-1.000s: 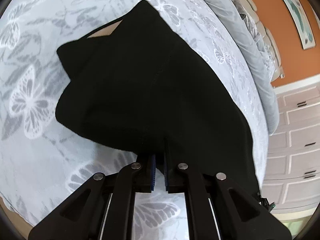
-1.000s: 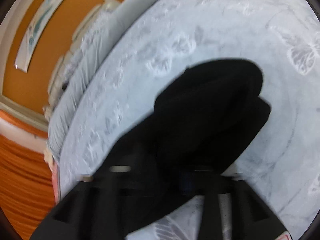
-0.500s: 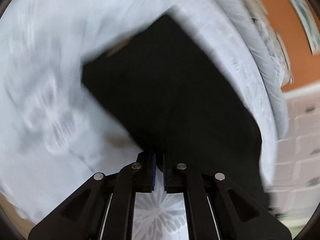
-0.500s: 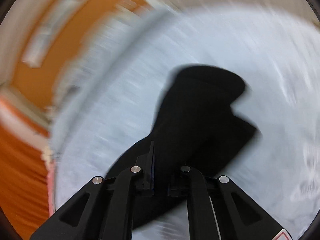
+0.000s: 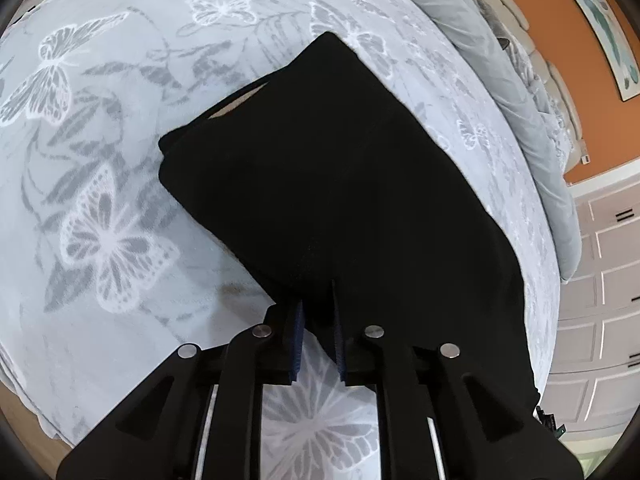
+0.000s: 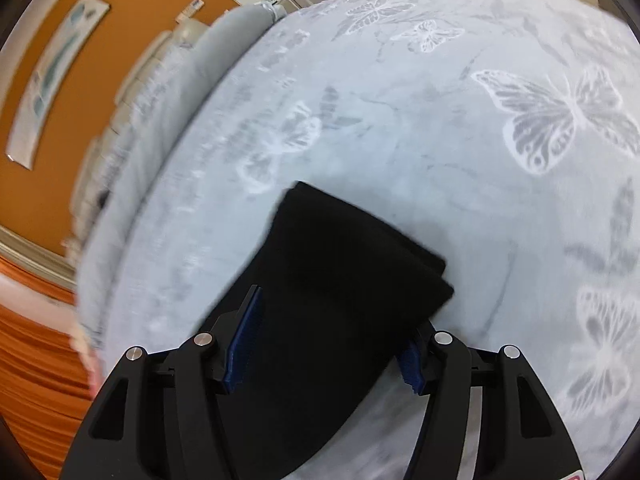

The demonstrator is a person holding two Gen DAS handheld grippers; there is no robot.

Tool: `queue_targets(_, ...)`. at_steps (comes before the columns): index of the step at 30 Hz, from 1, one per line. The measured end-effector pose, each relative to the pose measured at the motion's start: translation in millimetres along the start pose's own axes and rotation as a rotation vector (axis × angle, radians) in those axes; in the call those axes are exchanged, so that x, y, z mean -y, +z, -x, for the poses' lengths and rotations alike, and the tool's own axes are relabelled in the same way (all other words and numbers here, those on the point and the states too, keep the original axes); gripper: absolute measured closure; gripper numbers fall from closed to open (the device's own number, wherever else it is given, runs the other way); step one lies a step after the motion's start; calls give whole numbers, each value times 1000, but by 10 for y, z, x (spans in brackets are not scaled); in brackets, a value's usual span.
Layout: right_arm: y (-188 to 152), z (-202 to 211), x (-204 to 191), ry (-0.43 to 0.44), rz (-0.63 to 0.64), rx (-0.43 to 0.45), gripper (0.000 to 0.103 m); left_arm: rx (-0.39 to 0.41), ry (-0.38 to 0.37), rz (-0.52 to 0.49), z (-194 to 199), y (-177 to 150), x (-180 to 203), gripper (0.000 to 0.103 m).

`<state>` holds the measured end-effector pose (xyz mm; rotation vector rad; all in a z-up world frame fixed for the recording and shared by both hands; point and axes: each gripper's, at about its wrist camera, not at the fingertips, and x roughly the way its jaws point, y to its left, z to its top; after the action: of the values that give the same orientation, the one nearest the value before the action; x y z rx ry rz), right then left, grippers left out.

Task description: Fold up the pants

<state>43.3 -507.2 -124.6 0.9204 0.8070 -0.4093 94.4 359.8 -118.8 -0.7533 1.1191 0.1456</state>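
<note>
Black soft cloth pants [image 5: 340, 184] lie folded on my bed, on the pale blue blanket with white and grey butterflies [image 5: 104, 240]. In my left camera the pants look like a thick, dark block. A little tan bit peeks out at the far edge.

My left black gripper with blue pads [image 5: 318, 332] is low over the near edge of the pants. Its jaws are close together and just starting to open. The edge of the black cloth sits between the tips, but I cannot tell if the pads press on it.

My right black gripper with blue pads [image 6: 328, 340] is opening wide. The folded pants [image 6: 344, 272] lie between its two fingers, and the pads do not squeeze them.

A long grey pillow [image 5: 500, 92] lies along the far side of the bed. Behind it is an orange wall [image 6: 132, 8] with a long picture in a white frame [image 6: 52, 76]. White drawers [image 5: 604, 280] stand beside the bed.
</note>
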Motion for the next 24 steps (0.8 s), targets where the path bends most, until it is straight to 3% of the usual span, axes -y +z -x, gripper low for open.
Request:
queue_targets(1, 13, -23, -27, -16, 15, 7, 81, -2, 2, 6, -27, 8, 20, 91)
queue_targets(2, 22, -10, -67, -42, 52, 18, 96, 3, 3, 9, -31, 2, 23, 92)
queue_targets(4, 41, 113, -223, -2, 116, 62, 97, 45, -5, 8, 28, 14, 57, 98)
queue_targets(6, 90, 460, -501, 150, 173, 156, 98, 122, -43, -19, 176, 39, 124, 98)
queue_targets(8, 119, 735, -690, 224, 235, 254, 98, 200, -73, -60, 300, 85, 242, 97)
queue_targets(10, 177, 676, -634, 166, 251, 274, 99, 227, -29, -102, 231, 147, 316, 97)
queue_targets(12, 203, 242, -288, 33, 171, 151, 99, 156, 72, -110, -82, 200, 266, 95)
queue_targets(14, 161, -132, 0, -62, 106, 15, 99, 141, 62, -108, -189, 210, 254, 94)
queue_targets(15, 140, -128, 67, -26, 97, 37, 98, 146, 63, -115, -151, 214, 275, 94)
queue_targets(17, 182, 3, -57, -72, 144, 31, 83, 144, 42, -88, -51, 187, 256, 85)
queue_targets(18, 183, 126, -133, -122, 171, 74, 63, 136, 45, -65, -4, 168, 209, 81)
queue_targets(19, 171, 256, -180, -184, 195, 154, 44, 136, 50, -49, 36, 155, 148, 70)
queue_targets(20, 135, 455, -255, -271, 223, 266, 38, 147, 65, -25, 99, 149, 63, 58)
queue_targets(22, 50, 732, -380, -340, 266, 390, 36, 211, 84, 57, 353, 106, -109, 56)
queue_targets(24, -73, 938, -529, -271, 324, 437, 36, 261, 50, 121, 552, 58, -253, 56)
